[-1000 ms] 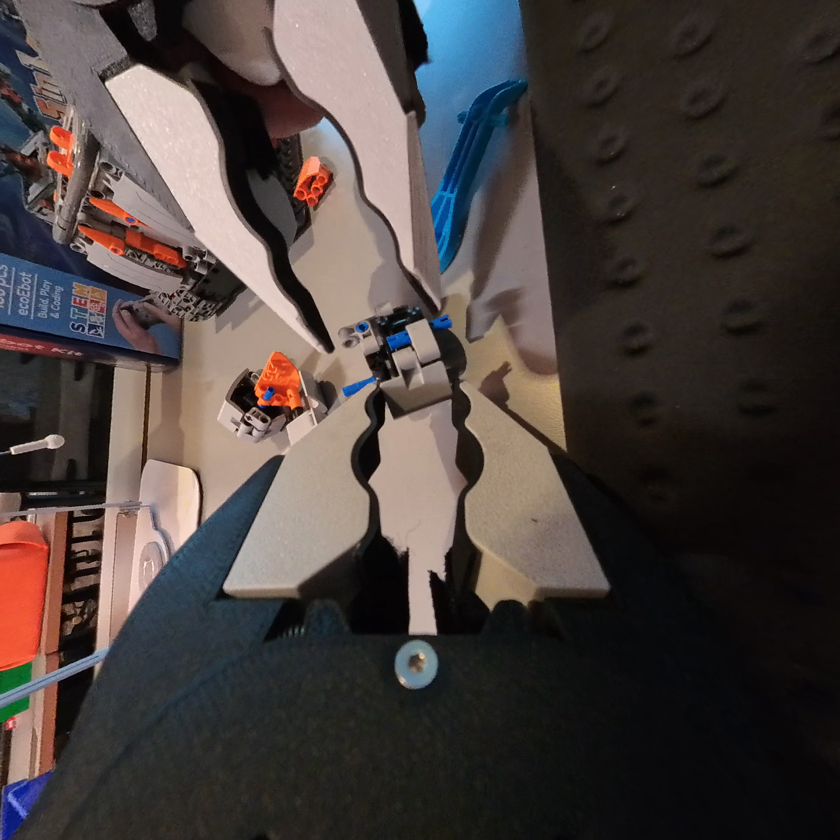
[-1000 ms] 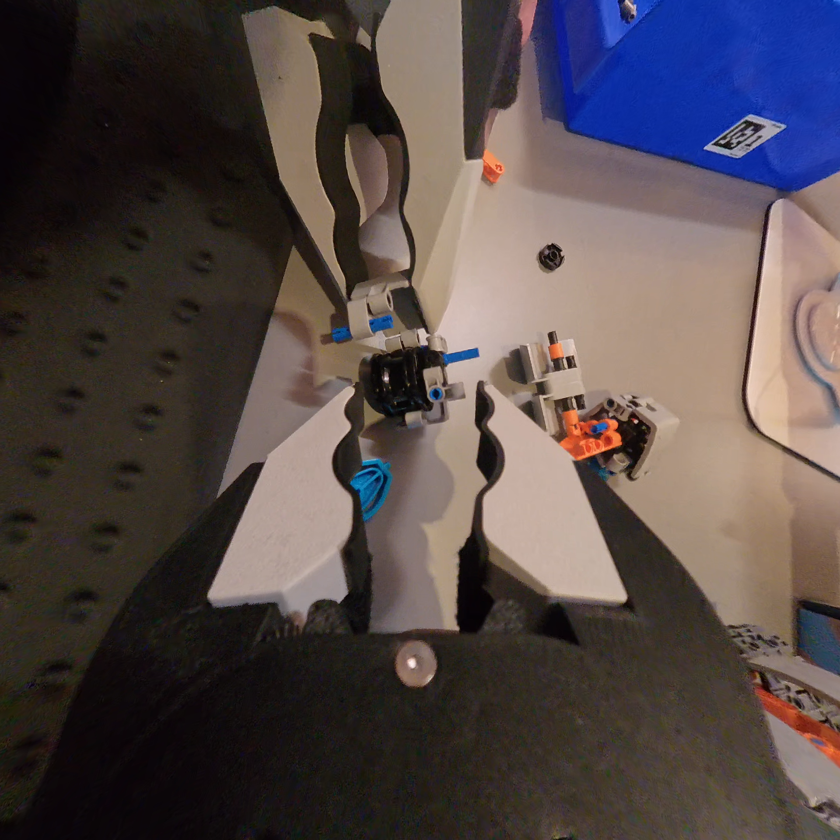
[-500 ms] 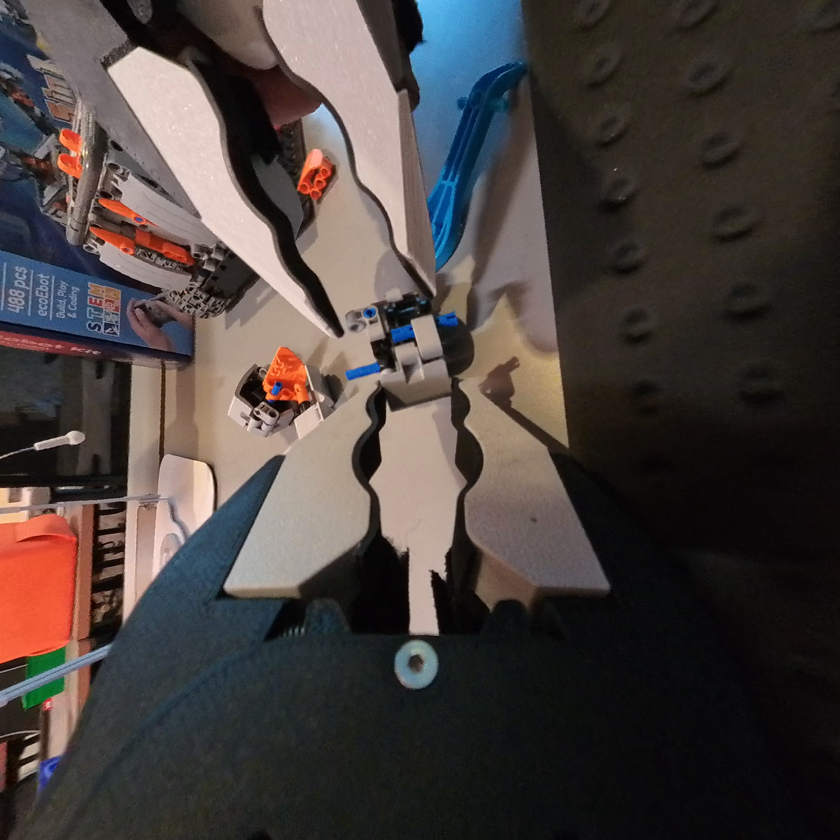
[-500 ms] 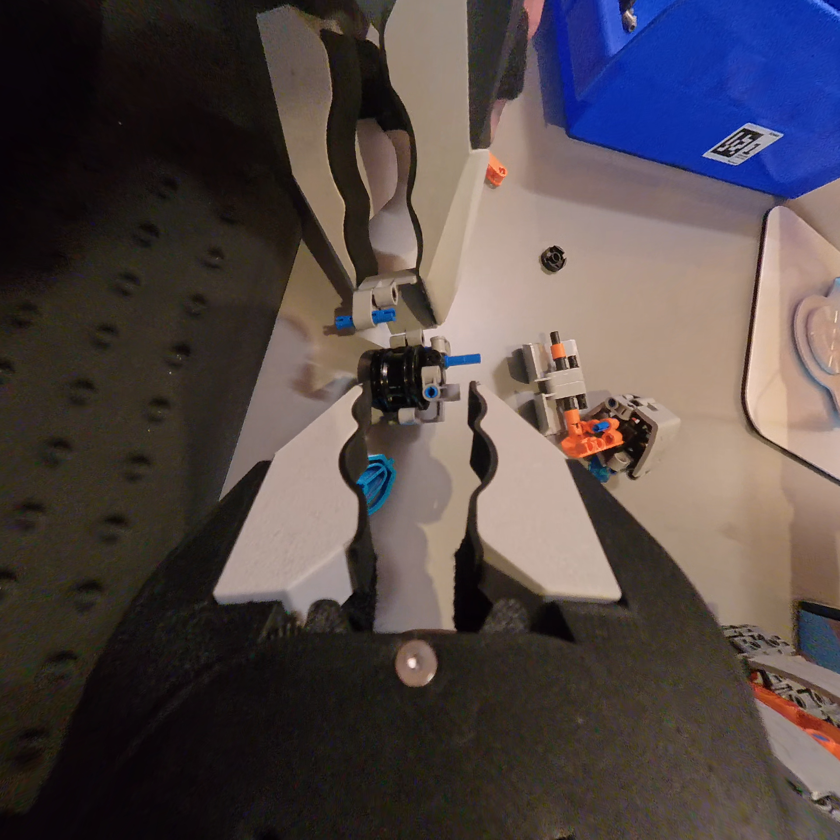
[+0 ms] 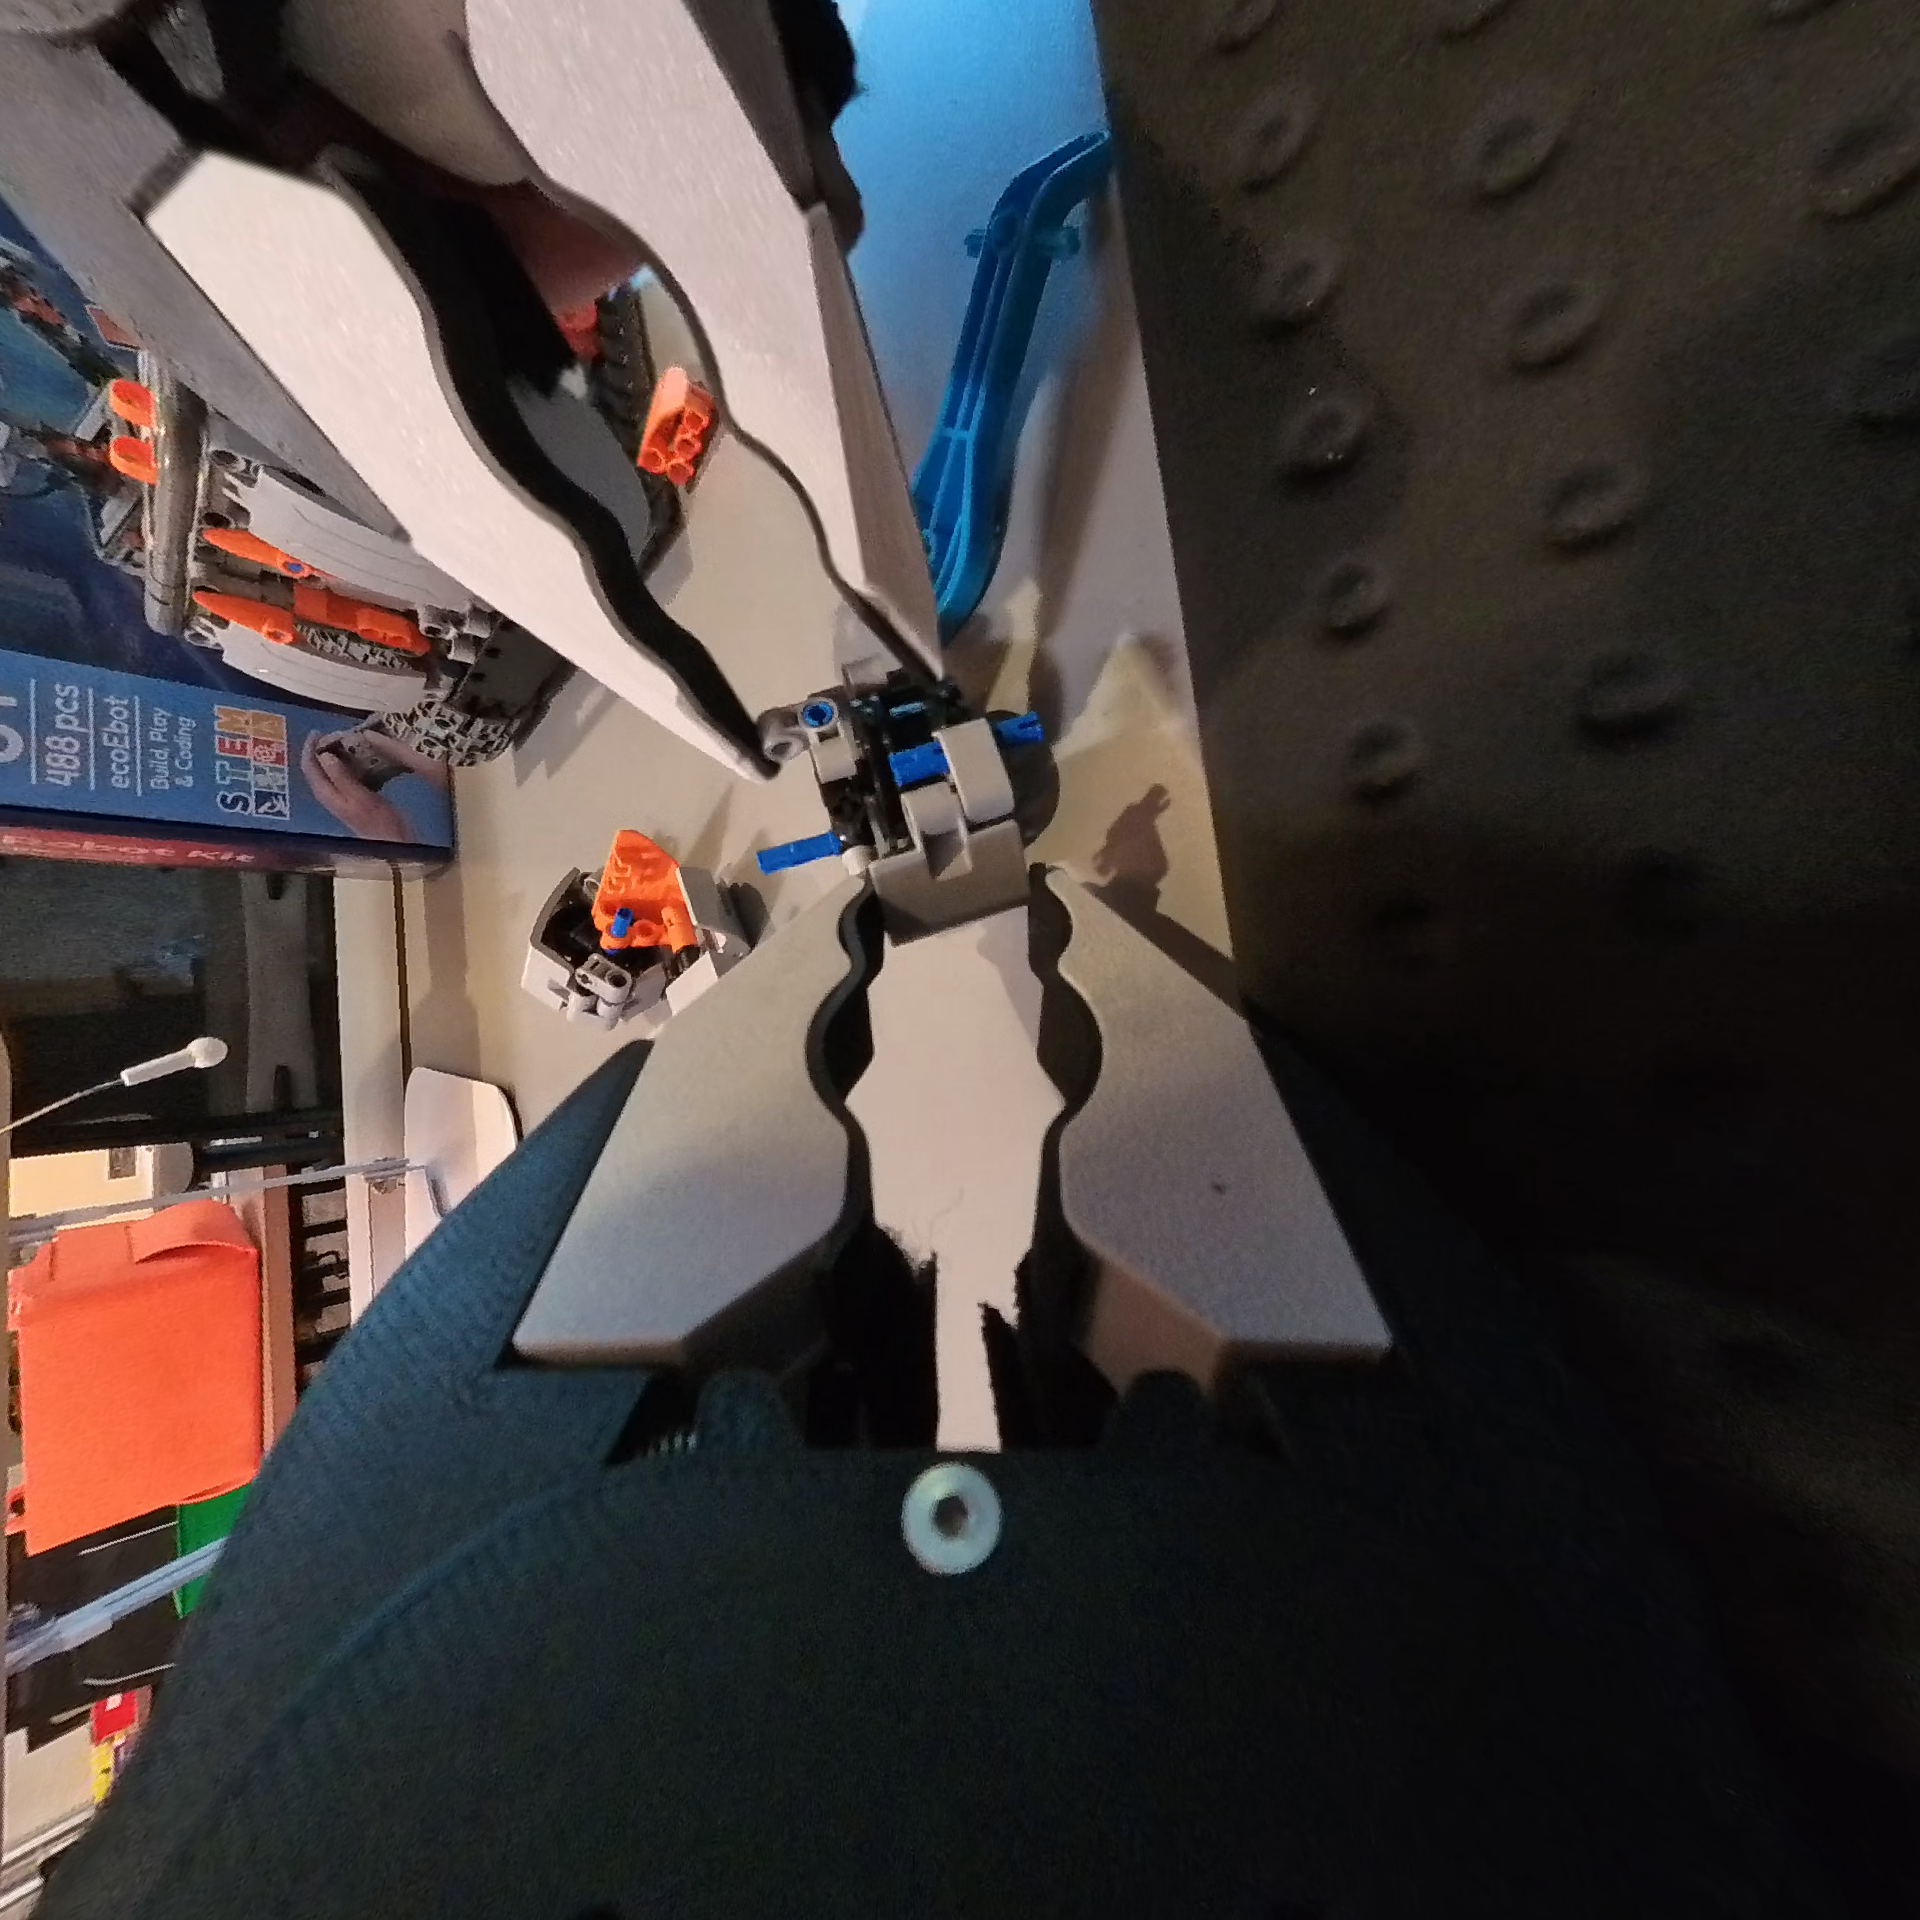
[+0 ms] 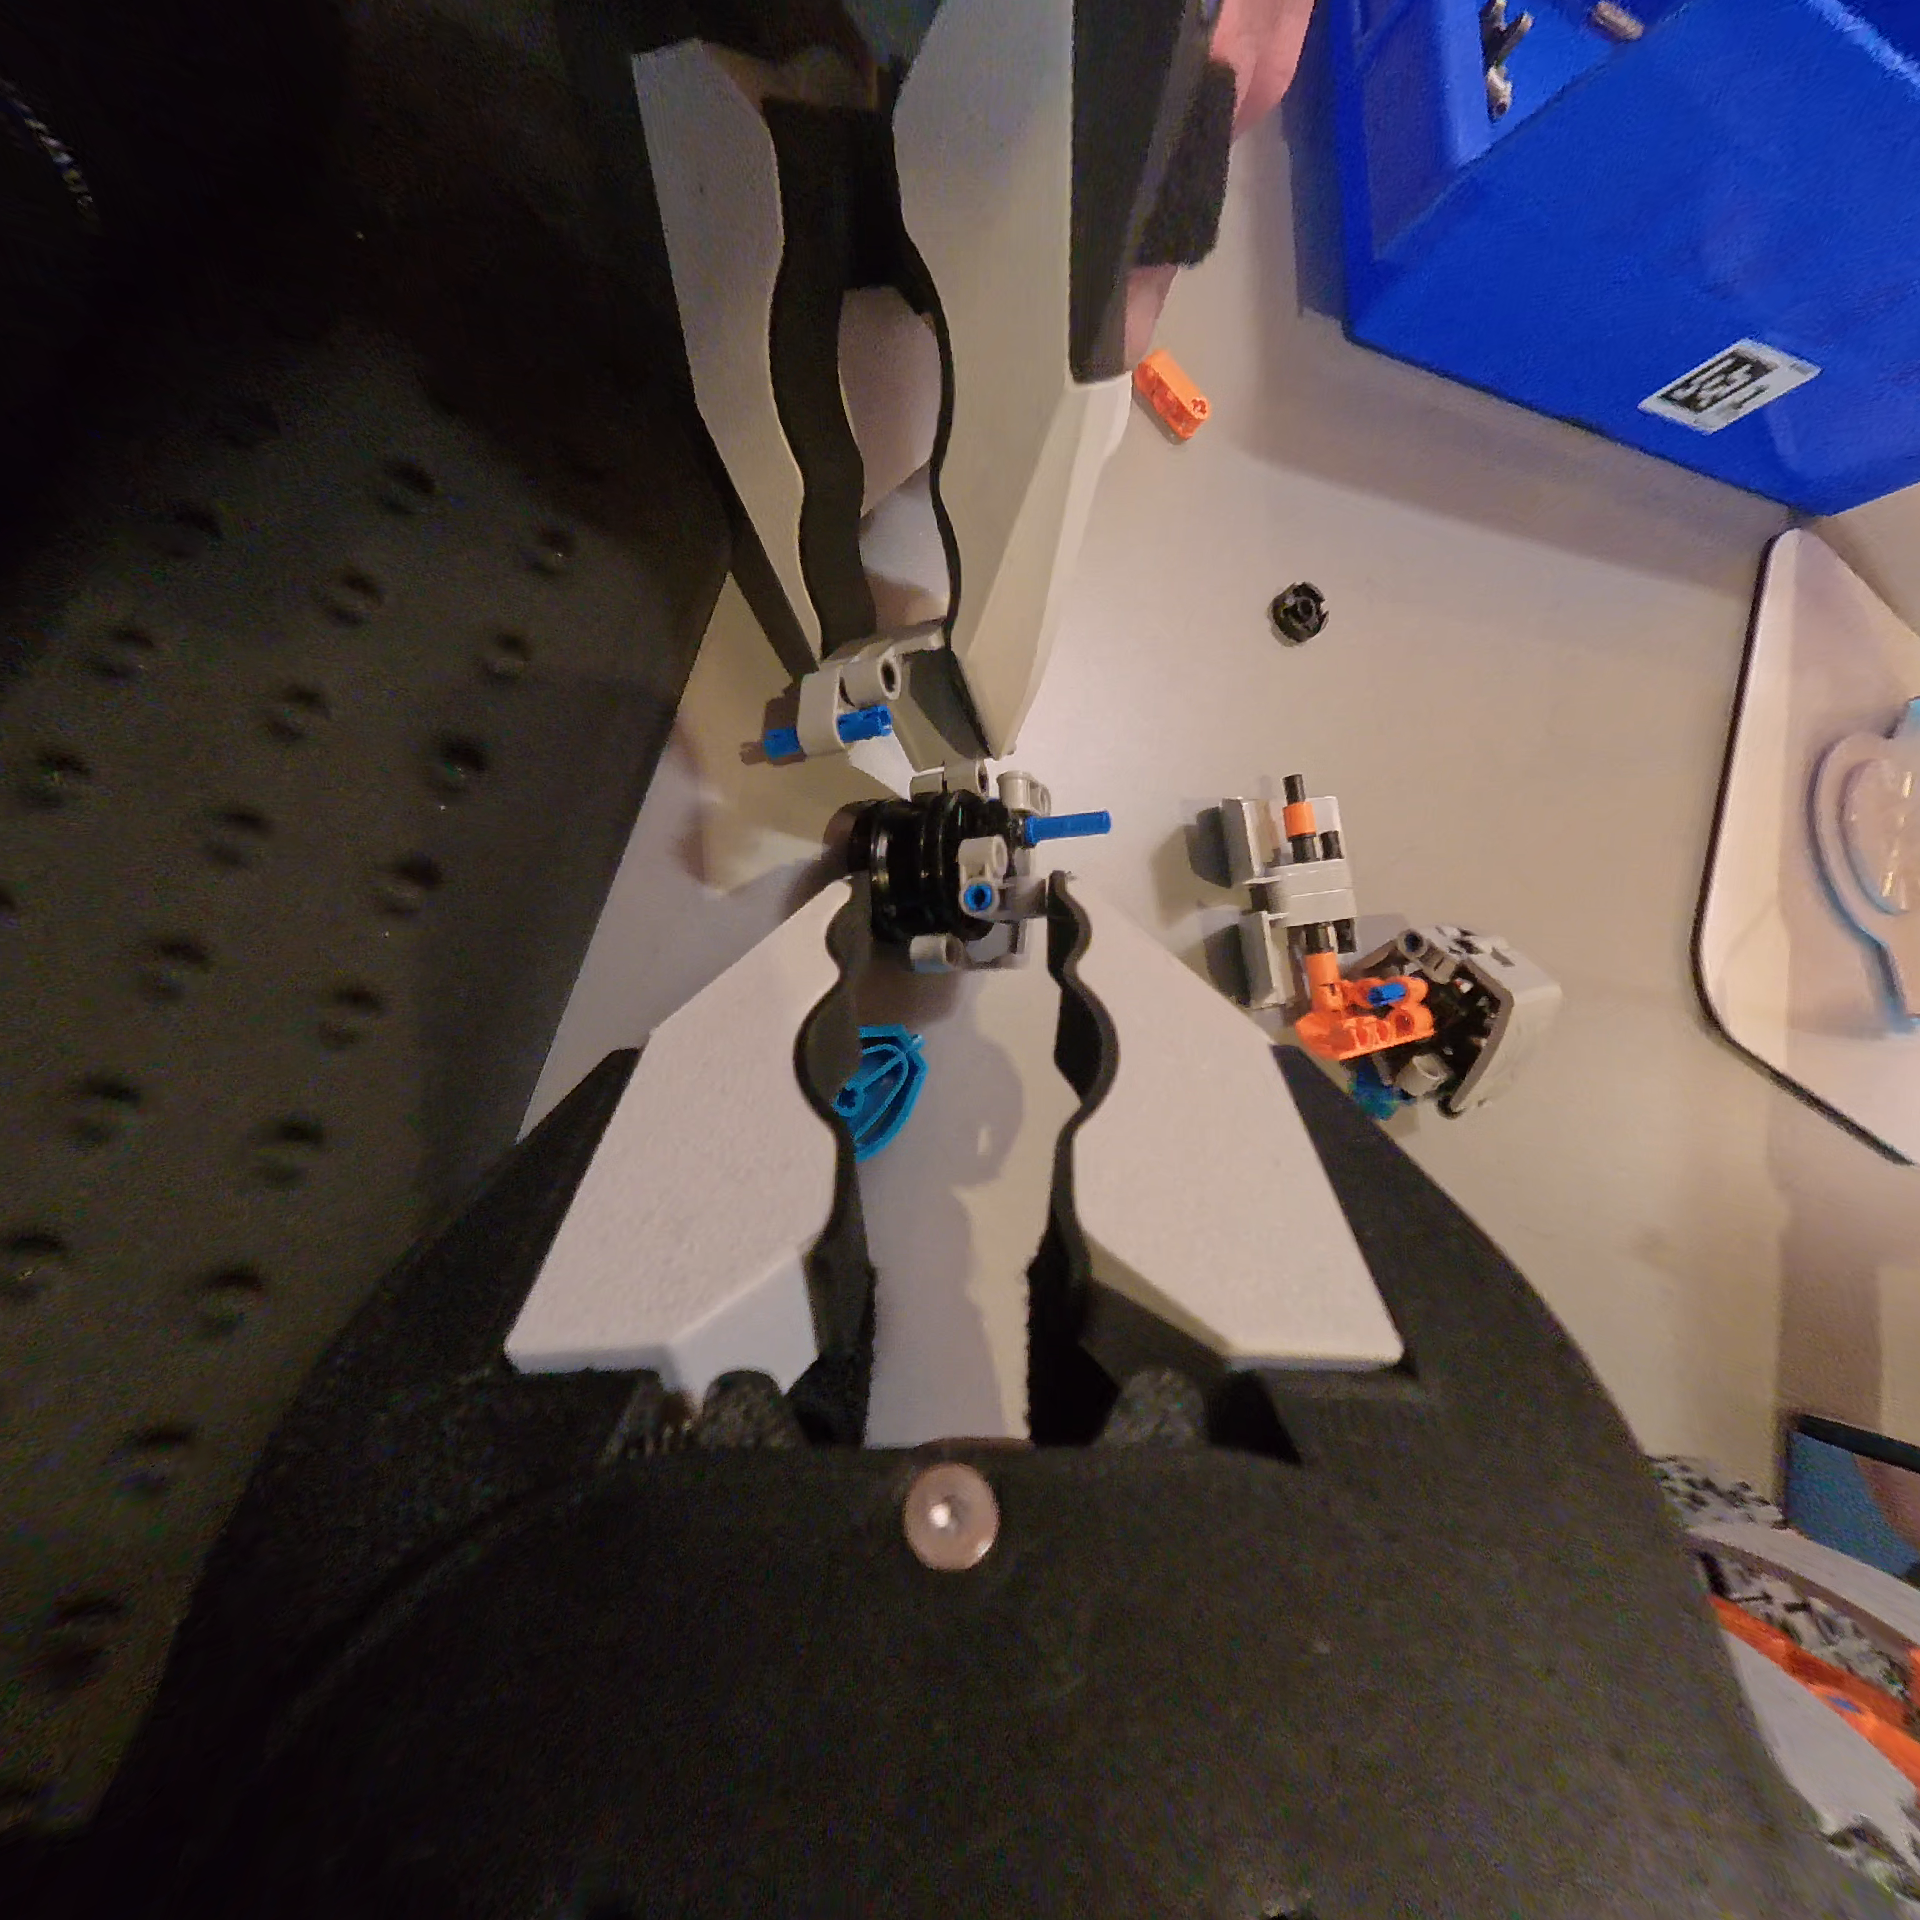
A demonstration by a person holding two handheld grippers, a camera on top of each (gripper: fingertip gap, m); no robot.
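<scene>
1. Pinching a grey connector piece [image 5: 961, 800] with blue pins, the left gripper [image 5: 951, 894] keeps its jaws nearly together at the tips.
2. Right gripper [image 6: 951, 899]: jaws narrowly spread, tips pressed on both sides of a black wheel assembly [image 6: 920, 883], just short of the connector; whether the two touch is unclear.
3. A blue ribbed piece [image 6: 883, 1091] lies on the tabletop [image 6: 1455, 675] under the right jaws; a grey-orange block [image 6: 1434, 1018] sits to their right.
4. Far right, a blue bin [image 6: 1610, 260] carries a black-and-white code sticker [image 6: 1725, 384]; far left of the left jaws stands a printed box [image 5: 208, 758].
5. A second ago the right jaws were wider and the wheel assembly lay beyond their tips.
</scene>
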